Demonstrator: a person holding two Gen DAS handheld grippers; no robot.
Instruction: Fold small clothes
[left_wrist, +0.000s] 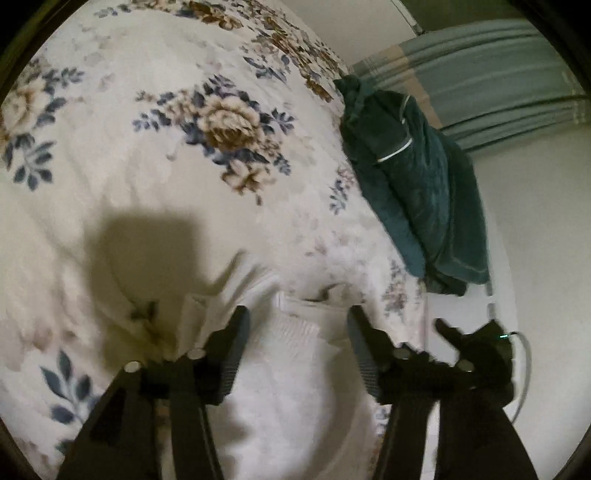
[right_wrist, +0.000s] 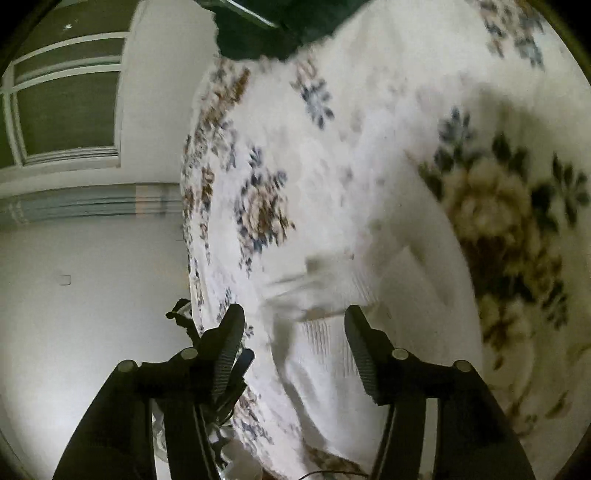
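A white knit garment (left_wrist: 295, 373) with a ribbed edge lies on the floral bedspread (left_wrist: 147, 147), right under my left gripper (left_wrist: 297, 318). Its jaws stand apart above the cloth and nothing is pinched between the pads. In the right wrist view the same white garment (right_wrist: 325, 343) lies blurred below my right gripper (right_wrist: 294, 312), which is also open and holds nothing. At the right edge of the left wrist view a black gripper part (left_wrist: 472, 350) with a cable shows beside the bed edge.
A dark teal garment (left_wrist: 413, 184) lies bunched at the bed's right edge and also shows as a dark teal heap (right_wrist: 258, 33). Beyond the bed are a white wall (left_wrist: 535, 258), a blue-grey striped curtain (left_wrist: 498, 81) and a window (right_wrist: 66, 103).
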